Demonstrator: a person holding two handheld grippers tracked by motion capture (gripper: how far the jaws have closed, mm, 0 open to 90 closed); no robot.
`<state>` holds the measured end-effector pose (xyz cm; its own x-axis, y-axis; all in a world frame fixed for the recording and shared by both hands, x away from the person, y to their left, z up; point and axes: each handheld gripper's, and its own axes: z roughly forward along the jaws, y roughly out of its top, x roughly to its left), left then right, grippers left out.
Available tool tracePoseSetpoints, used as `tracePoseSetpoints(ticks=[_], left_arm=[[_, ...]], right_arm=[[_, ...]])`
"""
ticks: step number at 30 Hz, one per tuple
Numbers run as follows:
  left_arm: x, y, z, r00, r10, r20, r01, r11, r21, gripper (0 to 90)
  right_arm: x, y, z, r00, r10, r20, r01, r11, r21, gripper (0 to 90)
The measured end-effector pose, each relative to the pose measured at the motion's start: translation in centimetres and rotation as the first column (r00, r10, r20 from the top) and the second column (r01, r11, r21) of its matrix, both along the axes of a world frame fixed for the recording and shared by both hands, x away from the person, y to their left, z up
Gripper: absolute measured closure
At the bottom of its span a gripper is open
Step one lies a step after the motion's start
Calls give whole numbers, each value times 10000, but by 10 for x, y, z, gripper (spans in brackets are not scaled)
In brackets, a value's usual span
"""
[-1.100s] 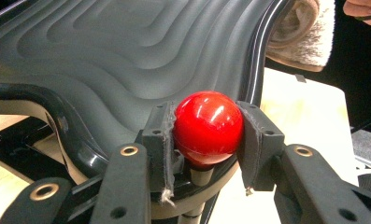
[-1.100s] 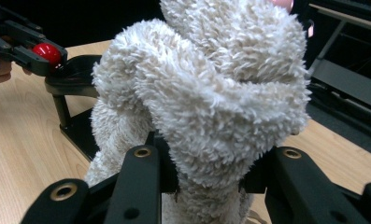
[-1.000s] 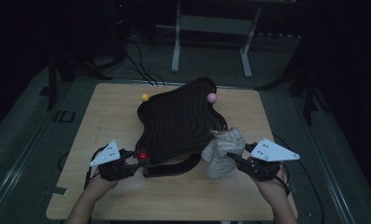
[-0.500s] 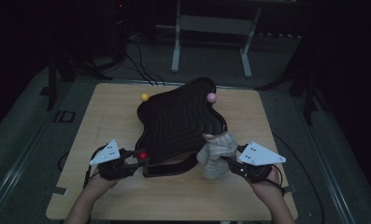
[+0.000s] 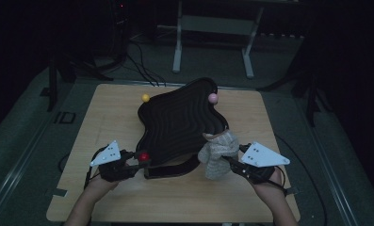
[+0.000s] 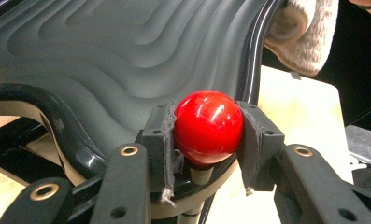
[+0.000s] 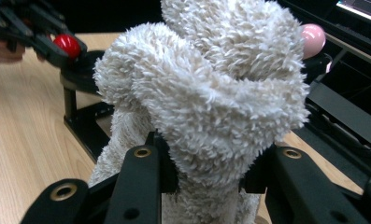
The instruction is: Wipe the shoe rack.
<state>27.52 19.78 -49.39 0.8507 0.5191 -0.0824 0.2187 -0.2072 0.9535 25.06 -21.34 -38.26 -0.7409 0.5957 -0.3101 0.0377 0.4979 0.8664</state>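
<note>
A black wavy ribbed board [image 5: 180,122] stands on a low frame in the middle of the wooden table [image 5: 104,122]. Ball knobs sit at its corners: red [image 5: 143,156] at the near left, yellow [image 5: 145,98] at the far left, pink [image 5: 213,98] at the far right. My left gripper [image 5: 142,158] is shut on the red ball [image 6: 207,122], with a pad pressed on each side. My right gripper [image 5: 225,160] is shut on a fluffy white cloth [image 5: 217,153], bunched above the jaws [image 7: 211,93] and resting against the board's near right edge.
The board's black frame [image 5: 173,172] juts out below its near edge, between my two hands. Bare table lies to the left and at the front. Behind the table are a metal stand [image 5: 177,47] and cables on the dark floor.
My right gripper has shifted a little to the left with the cloth, closer to the board's edge. The left gripper has stayed on the red ball.
</note>
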Motion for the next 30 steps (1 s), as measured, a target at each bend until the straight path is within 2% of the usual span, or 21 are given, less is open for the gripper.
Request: tracePoseSetpoints(ticks=[5,7,12,14,16,18,23,25,28,30], left_arm=[[0,0,0,10000,-31,-9,31,10000,28,600],[1,0,1,10000,-41,-18,42,10000,58,600],[0,0,1,10000,-41,-26,41,10000,68,599],[1,0,0,10000,-57,-16,57,10000,47,600],[1,0,0,10000,-72,-30,73,10000,48,600],[1,0,1,10000,-52,-47,52,10000,56,599],[1,0,1,10000,-55,-42,55,10000,53,600],[1,0,0,10000,-74,-23,75,10000,62,600],[1,0,1,10000,-68,-23,68,9999,85,599],[1,0,1,10000,-64,-29,65,10000,69,599]], right_arm=[[-1,7,-13,9992,256,-311,-257,9997,-11,665],[-3,13,-21,9960,655,-604,-669,9975,-215,665],[-4,12,-17,9970,653,-422,-652,9979,40,664],[-3,13,-23,9966,653,-494,-654,9979,-17,665],[-2,14,-28,9931,856,-798,-860,9963,-16,664],[-3,18,-30,9924,956,-772,-980,9948,-280,664],[-2,16,-15,9929,1057,-552,-1055,9944,69,664],[0,17,-19,9924,1033,-662,-1025,9946,159,664],[1,23,-31,9881,1194,-968,-1219,9923,-209,664],[1,27,-33,9838,1371,-1155,-1402,9899,-188,663]])
